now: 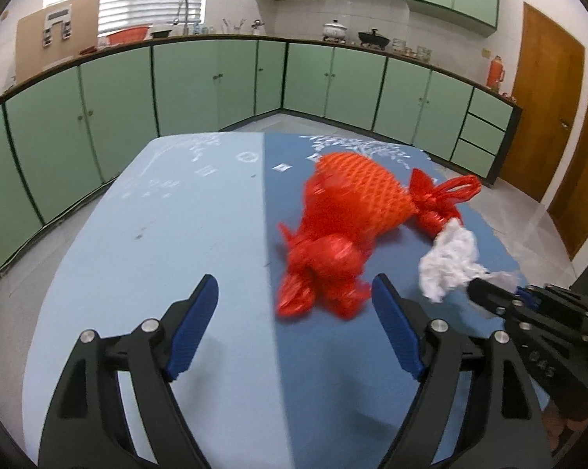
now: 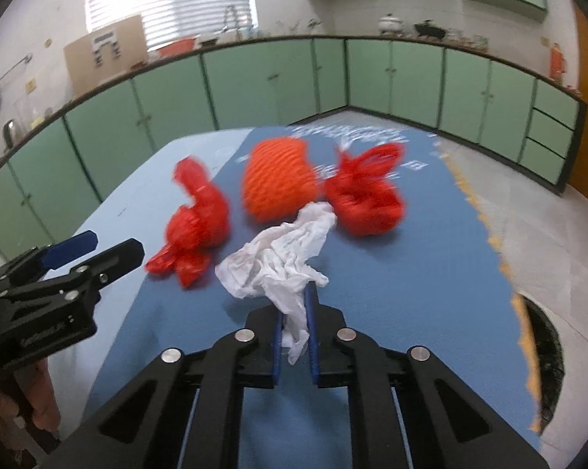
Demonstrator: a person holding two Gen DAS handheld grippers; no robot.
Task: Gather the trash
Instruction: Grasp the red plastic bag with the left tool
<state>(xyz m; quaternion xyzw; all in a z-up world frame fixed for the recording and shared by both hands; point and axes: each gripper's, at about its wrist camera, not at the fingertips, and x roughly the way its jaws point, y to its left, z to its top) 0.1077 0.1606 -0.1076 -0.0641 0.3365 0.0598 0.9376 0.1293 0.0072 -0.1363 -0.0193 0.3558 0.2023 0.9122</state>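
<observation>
Two wrist views over a blue tabletop [image 2: 411, 273] in a kitchen with green cabinets [image 1: 118, 125].

Right gripper [image 2: 294, 324]: its jaws are closed on a crumpled white tissue [image 2: 282, 265]. The blue pads pinch the tissue's near tail, which hangs down between them, while the bulk of the tissue spreads forward beyond the fingertips and lies on or just above the tabletop; which of the two cannot be told. In the left wrist view the same gripper [image 1: 485, 293] enters from the right edge with the tissue [image 1: 448, 265] bunched at its tip.

Left gripper [image 1: 294, 312]: its jaws stand wide apart with nothing between the pads, which hover over the tabletop [image 1: 157, 254] where the pale half meets the darker half. In the right wrist view it [image 2: 98, 246] shows at the left edge, jaws parted, just beside the nearest red bag.

Other trash on the tabletop, blurred in both views:
- a knotted red plastic bag [image 2: 196, 230] on the left, nearest the left gripper;
- an orange foam net [image 2: 278, 179] in the middle, behind the tissue;
- a second red bag [image 2: 366, 199] with tied handles on the right.

In the left wrist view the near red bag [image 1: 321, 269] lies just ahead of the right-hand pad, with the net [image 1: 356, 183] behind it and the second bag [image 1: 442, 199] beside the tissue.

A dark round opening [image 2: 544, 359] shows past the tabletop's ragged right edge; what it is cannot be told.
</observation>
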